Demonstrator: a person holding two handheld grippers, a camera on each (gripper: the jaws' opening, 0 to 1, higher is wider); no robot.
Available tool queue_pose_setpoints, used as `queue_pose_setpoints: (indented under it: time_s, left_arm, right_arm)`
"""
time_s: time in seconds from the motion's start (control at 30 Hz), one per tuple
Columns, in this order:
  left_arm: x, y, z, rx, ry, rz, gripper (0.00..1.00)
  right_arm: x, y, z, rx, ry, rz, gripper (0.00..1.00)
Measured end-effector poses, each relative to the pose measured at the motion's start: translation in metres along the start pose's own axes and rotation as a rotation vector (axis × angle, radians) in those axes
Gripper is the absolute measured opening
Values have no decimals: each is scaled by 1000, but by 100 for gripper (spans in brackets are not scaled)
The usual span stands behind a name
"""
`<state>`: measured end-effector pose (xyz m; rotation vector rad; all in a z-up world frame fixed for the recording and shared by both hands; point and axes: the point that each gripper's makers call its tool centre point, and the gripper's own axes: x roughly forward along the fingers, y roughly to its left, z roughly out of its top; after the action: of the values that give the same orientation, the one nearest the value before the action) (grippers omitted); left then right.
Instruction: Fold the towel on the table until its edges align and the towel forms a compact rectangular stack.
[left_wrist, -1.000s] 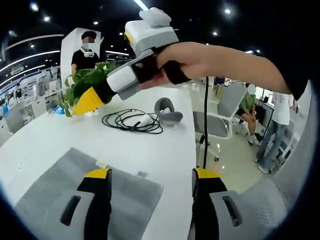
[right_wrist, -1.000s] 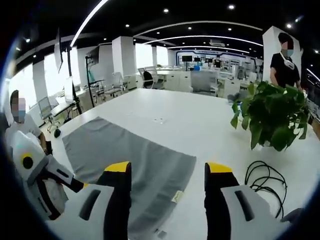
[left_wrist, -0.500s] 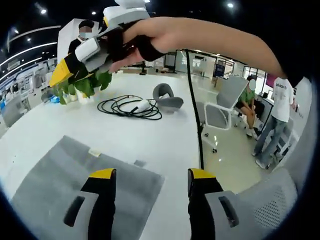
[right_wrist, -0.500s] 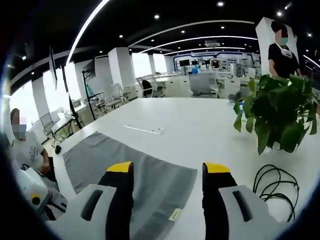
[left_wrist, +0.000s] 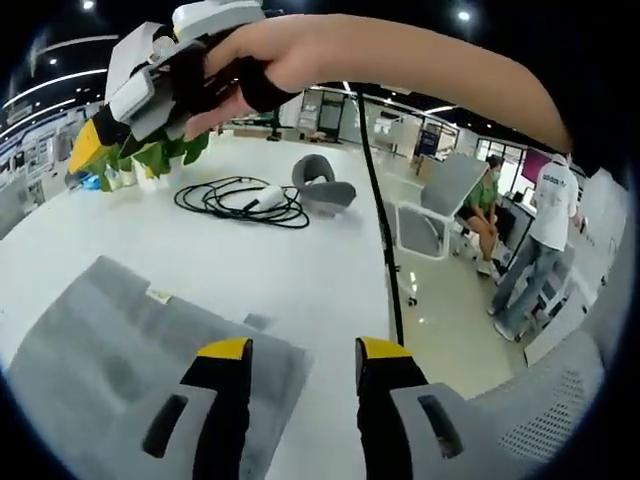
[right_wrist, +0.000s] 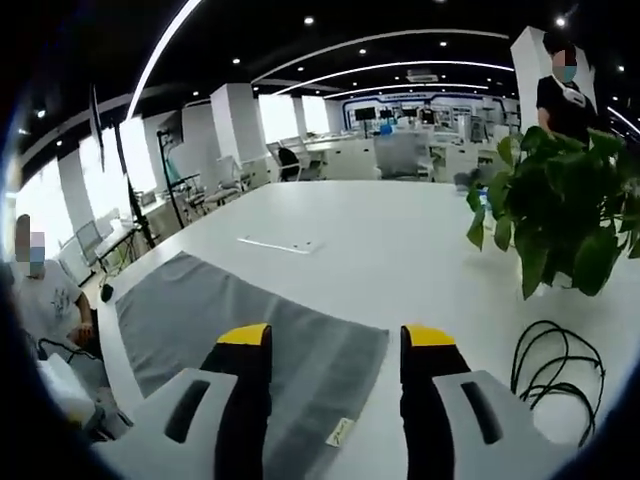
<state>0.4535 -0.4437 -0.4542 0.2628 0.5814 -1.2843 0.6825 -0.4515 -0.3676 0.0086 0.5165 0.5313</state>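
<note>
The grey towel (left_wrist: 130, 350) still lies flat on the white table (left_wrist: 300, 270). The left gripper (left_wrist: 297, 352) has dropped nearer its corner, jaws spread and empty. The right gripper (right_wrist: 334, 340), jaws apart, hovers over the towel's edge, having drifted left, the plant (right_wrist: 560, 200) beside it.

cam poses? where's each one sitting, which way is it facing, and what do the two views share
Left gripper view: rides the left gripper, above the towel near the table's edge, facing the coiled cable; the person's hand holds the right gripper overhead.
Right gripper view: rides the right gripper, above the towel, facing along the white table toward the plant.
Shared: towel, cable, table.
</note>
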Motion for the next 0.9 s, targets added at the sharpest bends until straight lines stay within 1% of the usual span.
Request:
queue_pose_setpoints:
  time_s: [0.07, 0.17, 0.23, 0.3, 0.4, 0.43, 0.5, 0.57, 0.6, 0.67, 0.7, 0.73, 0.8, 0.9]
  left_arm:
    - [2, 1, -1, 2, -4, -6, 41]
    - [6, 3, -8, 41, 25, -25, 40]
    - [7, 3, -14, 84, 48, -39, 39]
    - [11, 3, -19, 101, 57, -44, 38]
    - [16, 3, -22, 105, 62, -43, 36]
    - [17, 3, -22, 104, 62, -41, 35]
    - [20, 5, -24, 96, 58, -29, 31]
    - [23, 2, -25, 89, 60, -37, 28]
    - [26, 1, -27, 84, 62, -39, 29]
    - [28, 1, -27, 89, 57, -19, 29]
    - [28, 2, -26, 92, 53, -6, 28]
    - [28, 4, -24, 109, 43, 16, 28]
    - [30, 6, -22, 133, 35, 39, 28]
    - [33, 10, -24, 135, 41, 60, 28]
  right_arm:
    - [5, -2, -1, 4, 5, -2, 50]
    - [9, 0, -4, 0, 17, 1, 49]
    - [18, -1, -7, -3, 27, 5, 49]
    - [25, -3, -9, -2, 38, 5, 49]
    - [30, 0, -16, -2, 59, 7, 47]
    - [36, -3, -17, -2, 62, 7, 46]
    - [41, -2, -22, 0, 72, 8, 45]
    - [49, -5, -27, 2, 76, 11, 43]
    - [53, -6, -33, 17, 95, 14, 42]
    - [63, -7, -37, 6, 112, 12, 41]
    - [64, -7, -35, -3, 114, 9, 41]
    - [69, -9, -36, -9, 121, 10, 41]
    - [75, -11, -39, -12, 129, 14, 41]
    - [75, -14, -45, -18, 143, -7, 40]
